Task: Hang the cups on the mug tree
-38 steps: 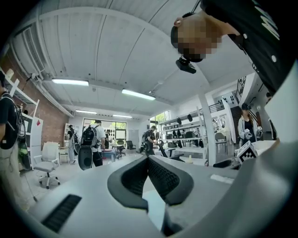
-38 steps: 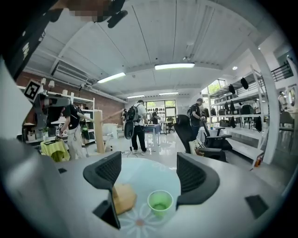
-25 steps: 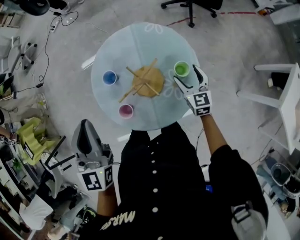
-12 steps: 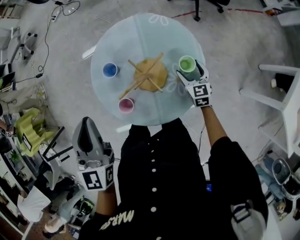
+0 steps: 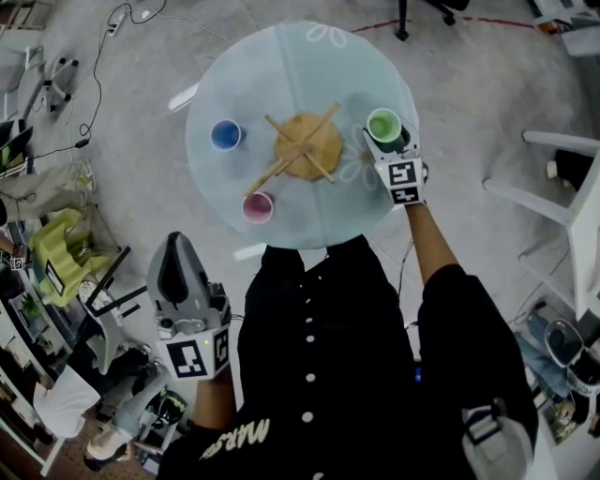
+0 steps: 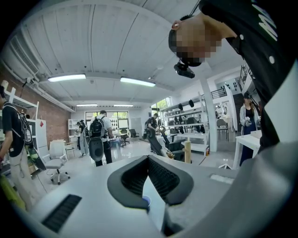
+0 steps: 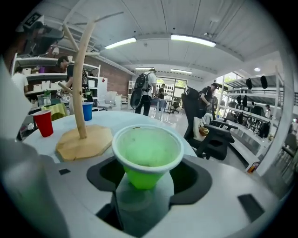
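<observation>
The wooden mug tree stands bare in the middle of the round glass table. A blue cup stands to its left and a pink cup at its front left. The green cup stands upright at the right. My right gripper reaches around it and its jaws have just been closing. In the right gripper view the green cup sits between the pads of that gripper with dark gaps either side. My left gripper hangs off the table, jaws together, holding nothing.
A white table stands on the floor to the right and an office chair base is beyond the table. Cables and clutter lie on the floor at the left. People walk in the room behind.
My right gripper has sunk towards the table and slid forward, so the green cup now stands between its jaws. The left gripper has stayed beside my hip.
</observation>
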`<state>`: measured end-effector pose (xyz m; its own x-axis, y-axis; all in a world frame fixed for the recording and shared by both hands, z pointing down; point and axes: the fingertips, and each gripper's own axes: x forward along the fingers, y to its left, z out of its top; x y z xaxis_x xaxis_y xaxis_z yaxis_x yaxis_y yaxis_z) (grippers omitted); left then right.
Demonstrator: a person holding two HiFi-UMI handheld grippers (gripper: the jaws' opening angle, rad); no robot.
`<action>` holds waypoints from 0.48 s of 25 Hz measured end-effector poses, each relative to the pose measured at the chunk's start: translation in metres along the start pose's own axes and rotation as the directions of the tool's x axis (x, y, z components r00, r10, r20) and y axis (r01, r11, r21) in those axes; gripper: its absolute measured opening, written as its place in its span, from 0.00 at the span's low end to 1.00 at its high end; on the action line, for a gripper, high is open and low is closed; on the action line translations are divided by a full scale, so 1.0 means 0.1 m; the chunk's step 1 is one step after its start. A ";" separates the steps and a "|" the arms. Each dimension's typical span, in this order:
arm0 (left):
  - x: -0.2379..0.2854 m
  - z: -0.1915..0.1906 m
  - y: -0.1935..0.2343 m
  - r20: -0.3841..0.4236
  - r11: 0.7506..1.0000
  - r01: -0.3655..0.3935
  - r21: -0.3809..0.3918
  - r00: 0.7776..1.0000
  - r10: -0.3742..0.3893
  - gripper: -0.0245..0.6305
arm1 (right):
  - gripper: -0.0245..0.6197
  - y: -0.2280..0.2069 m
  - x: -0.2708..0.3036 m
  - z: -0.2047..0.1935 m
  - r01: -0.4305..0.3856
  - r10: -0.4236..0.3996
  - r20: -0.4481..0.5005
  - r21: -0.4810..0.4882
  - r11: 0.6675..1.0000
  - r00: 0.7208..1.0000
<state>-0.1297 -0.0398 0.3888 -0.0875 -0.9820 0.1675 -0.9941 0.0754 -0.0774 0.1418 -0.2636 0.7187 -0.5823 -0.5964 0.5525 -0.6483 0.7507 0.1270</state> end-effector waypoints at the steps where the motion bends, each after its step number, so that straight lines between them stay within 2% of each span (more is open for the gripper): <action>1: -0.01 -0.01 0.02 0.002 1.000 0.004 0.010 1.000 -0.004 0.03 | 0.49 0.01 -0.01 0.03 0.001 -0.001 0.003 -0.012 1.000 1.000; 7: 0.02 0.13 0.04 0.041 0.999 0.003 -0.032 0.999 -0.002 0.03 | 0.49 0.02 -0.17 0.38 -0.009 0.012 0.045 -0.069 0.998 0.999; 12: -0.06 0.35 0.16 0.093 0.999 0.006 -0.041 0.996 -0.002 0.03 | 0.50 0.08 -0.40 1.01 -0.056 0.072 0.130 -0.121 0.991 0.989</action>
<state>-0.1427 -0.0391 0.3522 -0.0792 -0.9940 0.0753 -0.9964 0.0767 -0.0361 0.1100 -0.2622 0.6142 -0.6861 -0.5726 0.4488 -0.5503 0.8120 0.1946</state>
